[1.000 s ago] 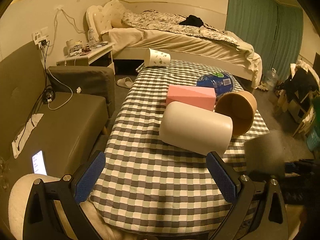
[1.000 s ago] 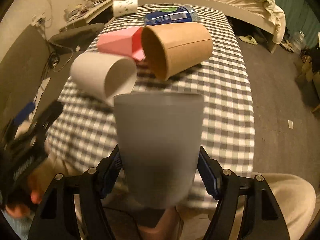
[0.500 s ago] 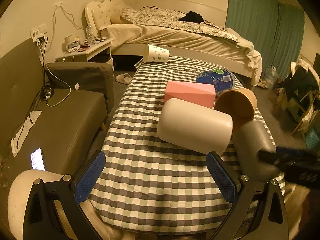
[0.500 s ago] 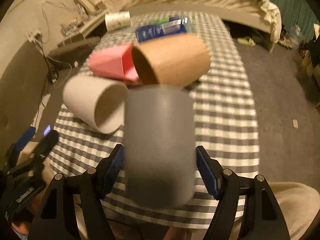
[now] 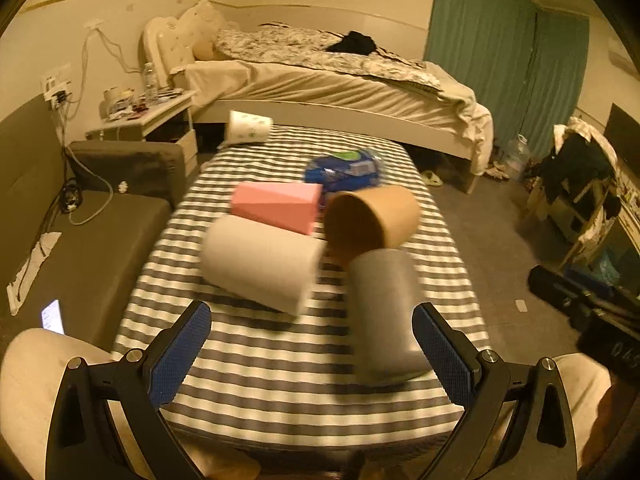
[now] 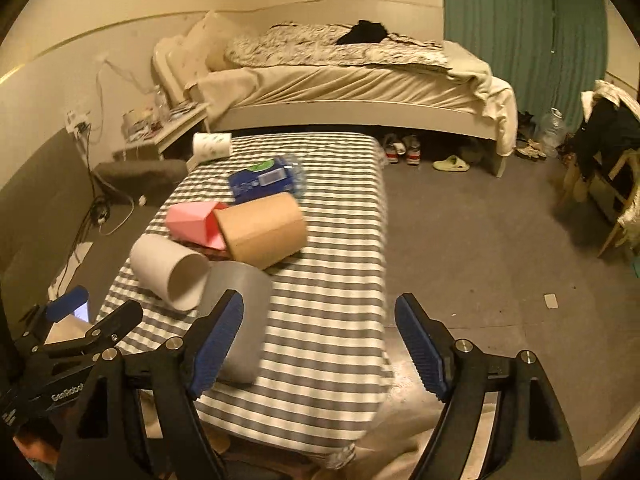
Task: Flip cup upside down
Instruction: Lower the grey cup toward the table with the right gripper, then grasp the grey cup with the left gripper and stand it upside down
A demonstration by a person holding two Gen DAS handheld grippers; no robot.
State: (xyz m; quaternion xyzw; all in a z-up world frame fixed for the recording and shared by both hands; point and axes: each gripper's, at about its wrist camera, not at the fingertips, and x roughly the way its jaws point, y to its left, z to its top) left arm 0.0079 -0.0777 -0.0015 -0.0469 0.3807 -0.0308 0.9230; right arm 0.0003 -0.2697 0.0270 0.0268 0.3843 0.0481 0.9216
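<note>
A grey cup [image 5: 382, 314] stands mouth down on the checked table [image 5: 280, 360] near its front right, closed base up. It also shows in the right wrist view [image 6: 242, 320], partly behind a finger. My right gripper [image 6: 318, 344] is open and empty, off to the cup's right. My left gripper [image 5: 312, 352] is open and empty above the front of the table. A white cup [image 5: 260, 264], a brown cup [image 5: 372, 216] and a pink cup [image 5: 276, 206] lie on their sides behind the grey cup.
A blue packet [image 5: 344, 168] and a printed paper cup [image 5: 248, 128] lie at the table's far end. A grey sofa [image 5: 80, 232] runs along the left with a lit phone [image 5: 52, 314]. A bed [image 5: 340, 84] stands behind; carpeted floor [image 6: 480, 240] lies right.
My right gripper has opened and let go of the grey cup, which now stands mouth down on the table, and has drawn back to the right. The left gripper has shifted slightly.
</note>
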